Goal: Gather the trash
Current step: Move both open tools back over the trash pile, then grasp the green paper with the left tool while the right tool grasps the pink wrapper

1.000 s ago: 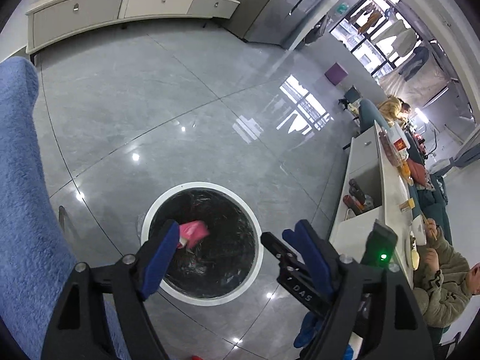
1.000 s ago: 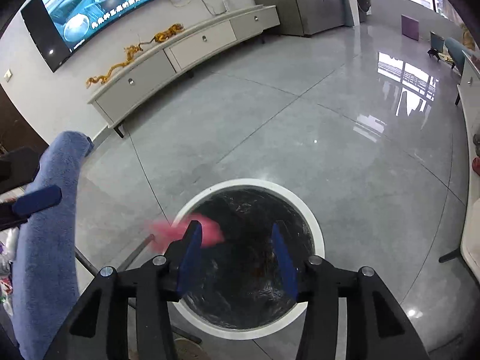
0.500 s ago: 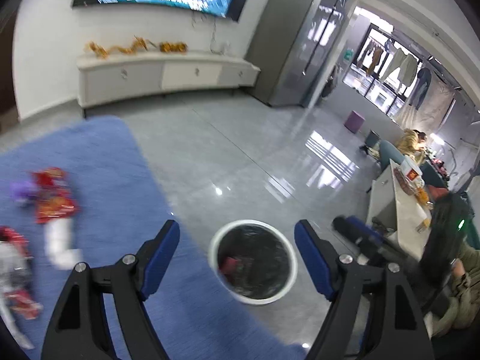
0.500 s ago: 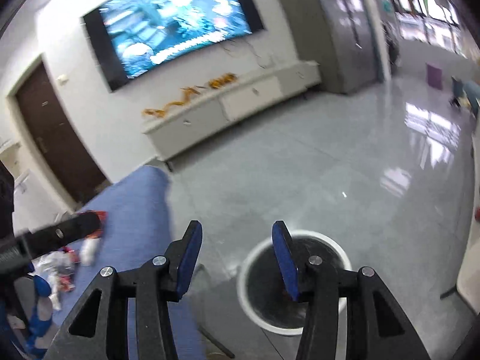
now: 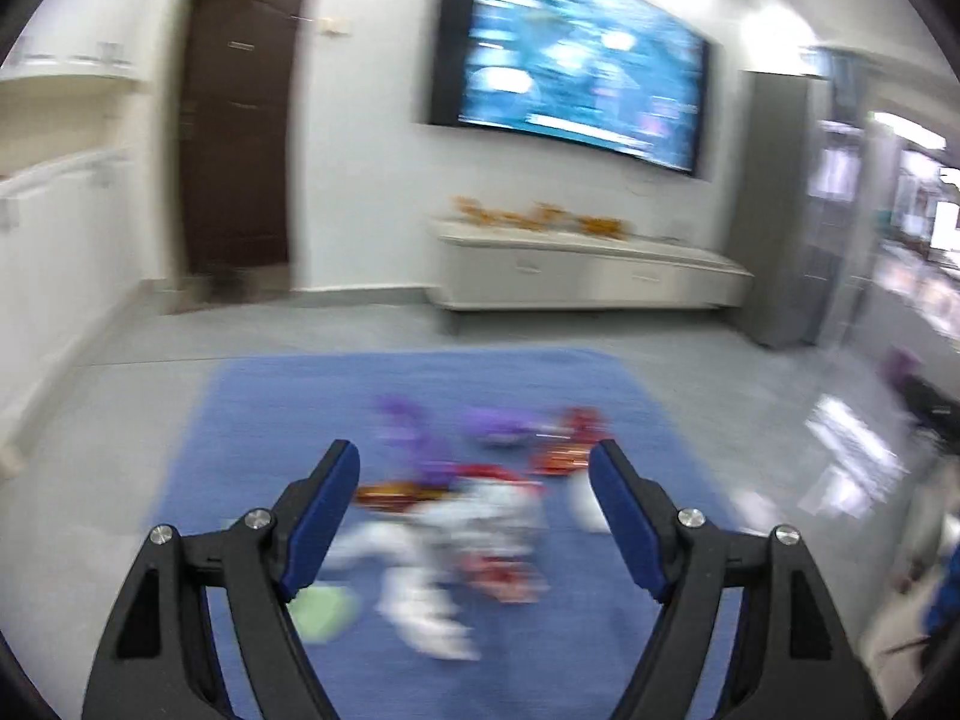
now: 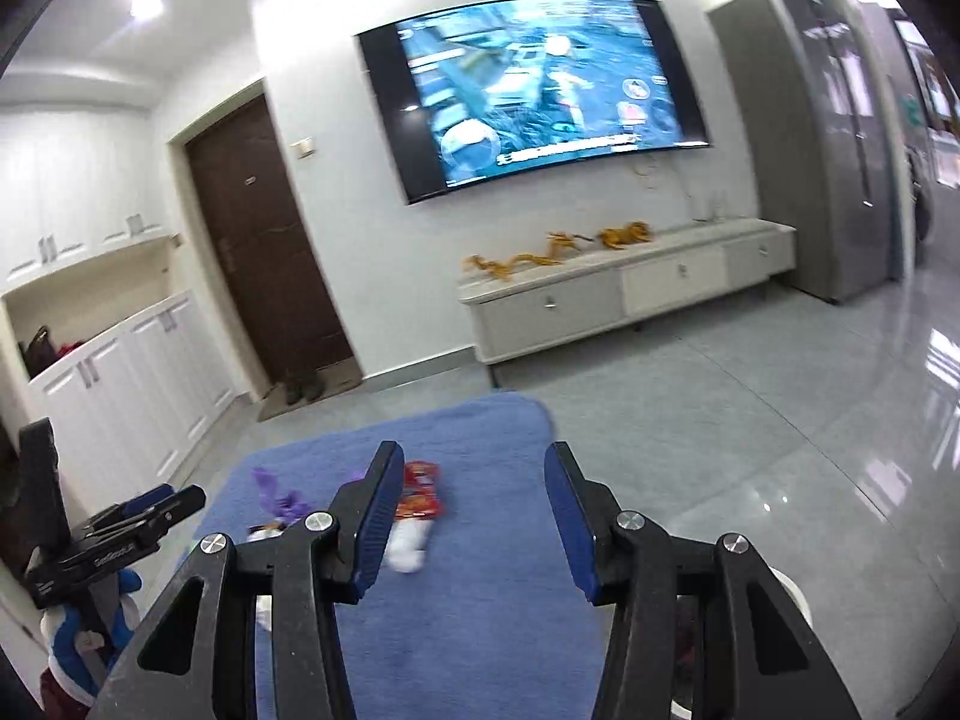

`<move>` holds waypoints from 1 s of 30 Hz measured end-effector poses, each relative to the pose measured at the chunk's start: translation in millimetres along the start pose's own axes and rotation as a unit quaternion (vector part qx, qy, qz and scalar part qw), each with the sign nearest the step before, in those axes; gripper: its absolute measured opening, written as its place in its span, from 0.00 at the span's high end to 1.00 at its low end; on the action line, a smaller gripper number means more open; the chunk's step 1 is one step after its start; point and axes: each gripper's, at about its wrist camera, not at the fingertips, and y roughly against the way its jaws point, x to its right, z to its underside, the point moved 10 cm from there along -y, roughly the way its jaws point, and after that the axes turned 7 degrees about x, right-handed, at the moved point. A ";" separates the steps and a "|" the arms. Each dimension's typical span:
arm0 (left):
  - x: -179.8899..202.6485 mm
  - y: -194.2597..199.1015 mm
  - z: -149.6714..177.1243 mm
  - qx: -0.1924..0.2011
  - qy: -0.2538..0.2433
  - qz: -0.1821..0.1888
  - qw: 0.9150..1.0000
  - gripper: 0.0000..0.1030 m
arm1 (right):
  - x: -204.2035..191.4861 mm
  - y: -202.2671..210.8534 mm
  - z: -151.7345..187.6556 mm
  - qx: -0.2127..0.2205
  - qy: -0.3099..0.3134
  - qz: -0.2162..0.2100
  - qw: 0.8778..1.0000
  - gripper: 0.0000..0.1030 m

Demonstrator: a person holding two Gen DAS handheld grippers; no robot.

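Several pieces of trash lie on a blue rug (image 5: 288, 414): purple wrappers (image 5: 498, 420), red wrappers (image 5: 570, 444), white crumpled pieces (image 5: 480, 516) and a green piece (image 5: 321, 612), all blurred. My left gripper (image 5: 474, 486) is open and empty above the pile. My right gripper (image 6: 471, 504) is open and empty over the rug (image 6: 480, 630); a red wrapper (image 6: 420, 489), a white piece (image 6: 408, 546) and a purple wrapper (image 6: 279, 495) lie ahead of it. The bin's white rim (image 6: 792, 597) shows at lower right. The left gripper also shows in the right wrist view (image 6: 153, 504).
A white TV cabinet (image 6: 630, 294) stands under a wall TV (image 6: 534, 96). A brown door (image 6: 264, 240) and white cupboards (image 6: 120, 384) are on the left. A grey fridge (image 6: 828, 150) stands at right. Glossy grey floor tiles (image 6: 780, 420) surround the rug.
Both grippers have swung up and away from the black bin toward the rug with the trash. The pink wrapper dropped into the bin. Both stay open.
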 end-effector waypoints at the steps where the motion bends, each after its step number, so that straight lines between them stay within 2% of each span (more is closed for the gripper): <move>1: -21.7 0.2 2.8 0.002 0.010 -0.025 1.000 0.24 | -9.1 -4.0 3.0 -0.006 0.005 -0.007 1.000 0.55; 3: -60.8 0.5 11.8 -0.005 0.035 -0.068 0.997 0.24 | -32.5 -22.8 15.6 -0.028 0.012 -0.032 0.999 0.55; 5: -88.3 -4.6 24.7 -0.021 0.053 -0.093 0.994 0.24 | -50.7 -41.2 33.6 -0.056 0.022 -0.048 0.997 0.55; 9: -117.1 -26.5 63.7 -0.072 0.069 -0.107 0.989 0.24 | -85.6 -86.7 86.1 -0.132 0.034 -0.081 0.987 0.55; 14: -123.3 -50.6 94.0 -0.100 0.074 -0.096 0.988 0.24 | -112.7 -126.9 144.8 -0.207 0.048 -0.111 0.971 0.55; 20: -119.8 -76.8 108.8 -0.130 0.072 -0.085 0.985 0.24 | -143.6 -152.9 201.6 -0.263 0.076 -0.130 0.953 0.55; 26: -117.7 -93.6 138.4 -0.169 0.083 -0.065 0.980 0.27 | -156.3 -180.3 222.8 -0.280 0.098 -0.123 0.947 0.55; 28: -115.5 -94.6 146.0 -0.174 0.094 -0.052 0.979 0.36 | -158.3 -184.1 224.7 -0.278 0.106 -0.121 0.947 0.55; 29: -115.2 -94.0 146.6 -0.172 0.097 -0.049 0.979 0.38 | -158.9 -184.6 224.8 -0.275 0.112 -0.120 0.947 0.57; 30: -114.2 -93.0 145.9 -0.169 0.098 -0.046 0.980 0.41 | -159.1 -183.7 224.0 -0.273 0.115 -0.121 0.947 0.65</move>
